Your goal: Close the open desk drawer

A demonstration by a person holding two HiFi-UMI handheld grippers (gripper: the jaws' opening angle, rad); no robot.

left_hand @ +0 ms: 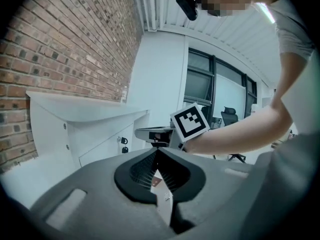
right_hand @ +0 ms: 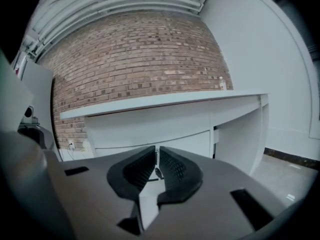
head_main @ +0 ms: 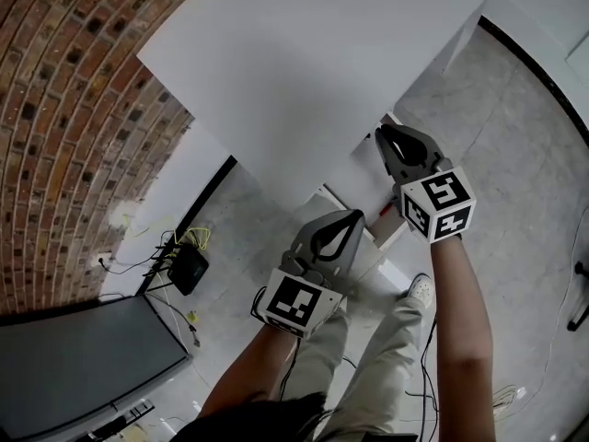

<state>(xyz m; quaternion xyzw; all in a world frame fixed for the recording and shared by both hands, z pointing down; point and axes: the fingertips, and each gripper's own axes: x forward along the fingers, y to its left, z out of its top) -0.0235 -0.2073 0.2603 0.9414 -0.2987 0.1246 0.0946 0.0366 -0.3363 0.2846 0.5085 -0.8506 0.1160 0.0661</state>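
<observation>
From above, the white desk (head_main: 276, 72) fills the middle of the head view. The open drawer (head_main: 354, 190) sticks out from under its near edge, and a small red thing (head_main: 384, 212) lies in it. My right gripper (head_main: 381, 136) is at the desk's edge above the drawer's right side, its jaws shut with nothing between them. My left gripper (head_main: 356, 215) hovers just in front of the drawer, also shut and empty. In the left gripper view the jaws (left_hand: 157, 152) point at the drawer (left_hand: 152, 130) and the right gripper's marker cube (left_hand: 190, 121).
A brick wall (head_main: 64, 109) runs along the left. A black box with cables (head_main: 187, 267) lies on the floor, and a grey cabinet (head_main: 83, 357) stands at lower left. My legs and a shoe (head_main: 421, 290) are below the drawer. Keys (left_hand: 122, 144) hang in a cabinet door.
</observation>
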